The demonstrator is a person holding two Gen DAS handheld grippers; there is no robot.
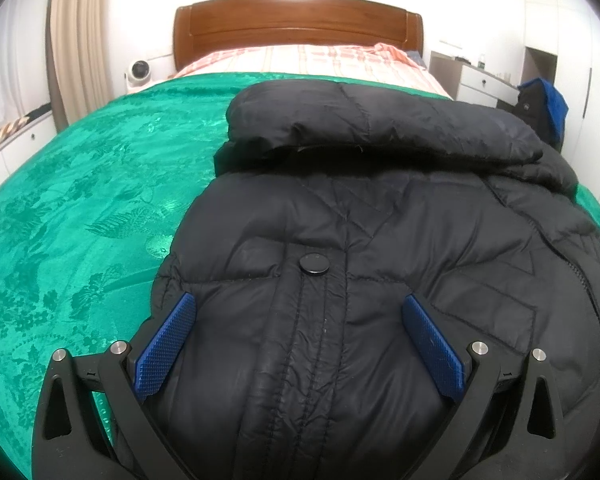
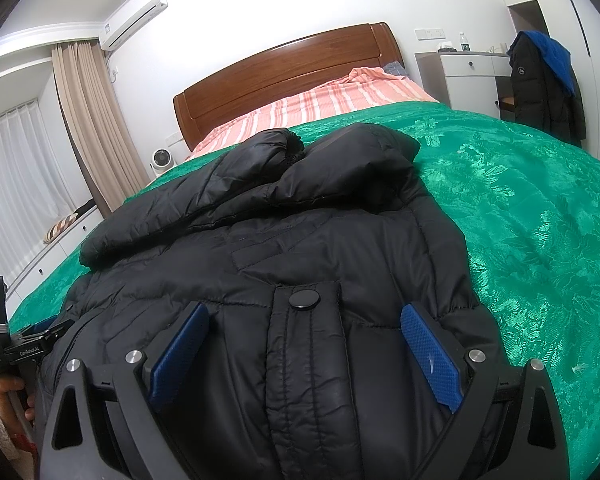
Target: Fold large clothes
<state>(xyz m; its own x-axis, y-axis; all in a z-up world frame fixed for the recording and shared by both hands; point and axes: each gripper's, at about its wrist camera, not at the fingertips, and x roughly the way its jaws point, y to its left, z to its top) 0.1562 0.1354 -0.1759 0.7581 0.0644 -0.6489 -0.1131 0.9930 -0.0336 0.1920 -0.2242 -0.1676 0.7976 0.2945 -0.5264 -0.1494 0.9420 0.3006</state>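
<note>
A black puffer jacket point(image 1: 380, 208) lies on the green bedspread point(image 1: 80, 200), with a sleeve folded across its far part. My left gripper point(image 1: 300, 308) is open, its blue pads spread on either side of a pocket flap with a black snap button point(image 1: 313, 265). In the right wrist view the same jacket point(image 2: 280, 220) fills the near bed. My right gripper point(image 2: 304, 316) is open over another pocket flap with a snap button point(image 2: 304, 300). Neither gripper holds any cloth. The left gripper's body and the hand on it show at the left edge point(image 2: 4, 356).
A wooden headboard point(image 1: 296, 20) and a pink striped sheet point(image 1: 300, 60) are at the far end. A white nightstand point(image 2: 472, 76) and a dark coat with a blue garment point(image 2: 540, 80) stand at the right. A small fan point(image 1: 140, 70), curtain and low cabinets are at the left.
</note>
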